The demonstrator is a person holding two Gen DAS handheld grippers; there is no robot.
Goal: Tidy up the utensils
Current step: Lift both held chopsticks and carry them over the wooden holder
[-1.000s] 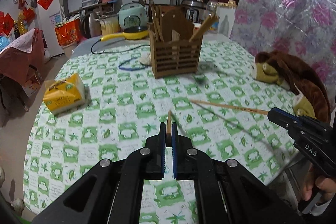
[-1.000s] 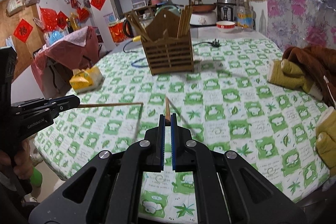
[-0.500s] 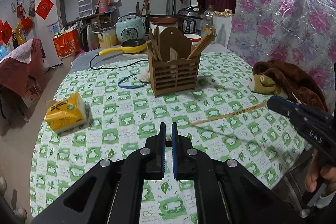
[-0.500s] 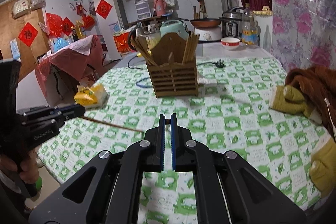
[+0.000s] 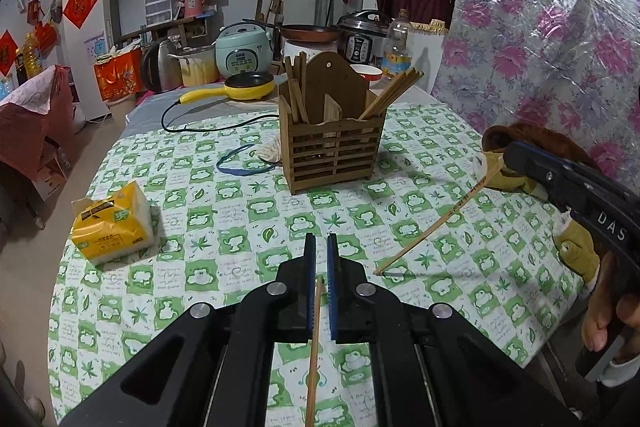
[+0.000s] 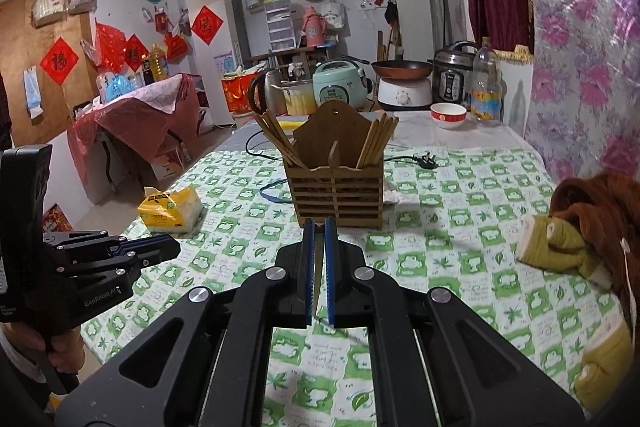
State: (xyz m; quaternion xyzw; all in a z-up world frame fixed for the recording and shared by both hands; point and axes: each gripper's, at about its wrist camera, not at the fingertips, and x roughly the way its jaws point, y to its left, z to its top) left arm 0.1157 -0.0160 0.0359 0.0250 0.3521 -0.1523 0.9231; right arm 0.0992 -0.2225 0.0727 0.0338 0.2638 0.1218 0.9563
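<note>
A slatted wooden utensil holder (image 5: 332, 155) (image 6: 338, 187) stands mid-table with several chopsticks leaning in its left and right compartments. My left gripper (image 5: 321, 239) is shut on a chopstick (image 5: 316, 327) that trails back under the jaws toward the camera. It hovers over the tablecloth, short of the holder. My right gripper (image 6: 319, 223) is shut on a second chopstick (image 6: 318, 267), seen as a thin sliver between its pads. In the left wrist view the right gripper (image 5: 510, 151) holds that chopstick (image 5: 436, 223) slanting down-left, its tip close to the cloth. The left gripper (image 6: 172, 247) shows at the left edge.
A yellow tissue pack (image 5: 114, 223) (image 6: 170, 209) lies on the table's left side. A brown and yellow plush heap (image 6: 592, 211) fills the right edge. A blue band (image 5: 244, 167), a black cord, a yellow pan (image 5: 248, 87) and a red-rimmed bowl (image 6: 448, 115) sit behind the holder.
Both grippers have lifted off the table. The right gripper's chopstick has swung from level to a steep slant. The left one's chopstick now trails under the jaws instead of poking forward.
</note>
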